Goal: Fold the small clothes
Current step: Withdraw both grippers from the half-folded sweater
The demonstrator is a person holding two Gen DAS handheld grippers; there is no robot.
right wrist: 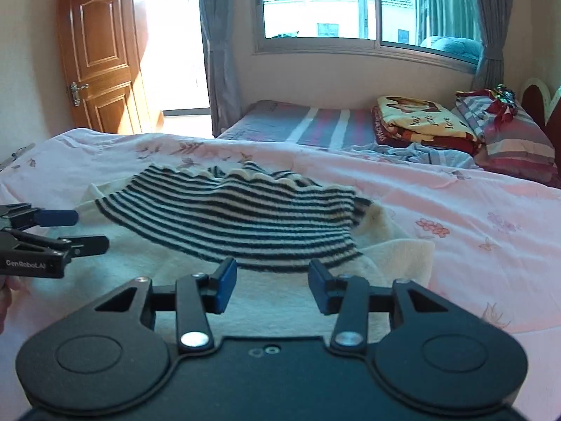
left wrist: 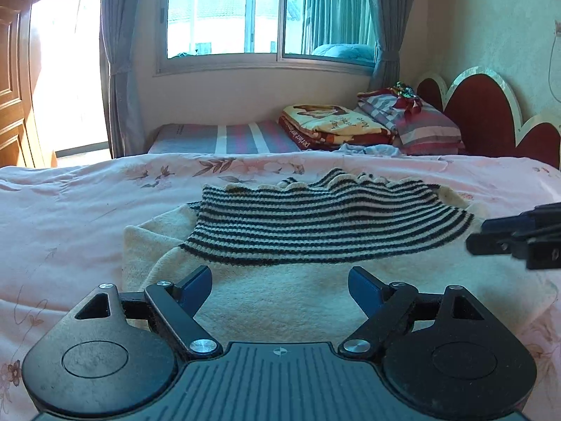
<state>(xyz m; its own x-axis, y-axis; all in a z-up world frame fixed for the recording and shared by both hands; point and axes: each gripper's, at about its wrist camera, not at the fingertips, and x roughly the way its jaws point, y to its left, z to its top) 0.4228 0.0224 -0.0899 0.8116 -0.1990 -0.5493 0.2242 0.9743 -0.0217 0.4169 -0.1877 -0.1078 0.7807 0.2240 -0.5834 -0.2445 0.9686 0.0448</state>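
A small knitted garment lies on the pink bed cover. Its black-and-cream striped part [left wrist: 315, 221] is folded over its plain cream part [left wrist: 280, 298]; the striped part also shows in the right wrist view [right wrist: 238, 221], with the cream part [right wrist: 280, 298] in front of it. My left gripper [left wrist: 280, 289] is open and empty, just above the cream part near the striped hem. My right gripper [right wrist: 268, 286] is open and empty at the same hem, further right. Each gripper shows in the other's view: the right one [left wrist: 477, 235], the left one [right wrist: 89, 229].
The pink floral bed cover [left wrist: 87, 210] spreads all round the garment. Folded blankets [left wrist: 336, 126] and striped pillows [left wrist: 424, 126] lie at the far right by the red headboard [left wrist: 484, 112]. A window and curtains stand behind. A wooden door [right wrist: 98, 52] stands open at the left.
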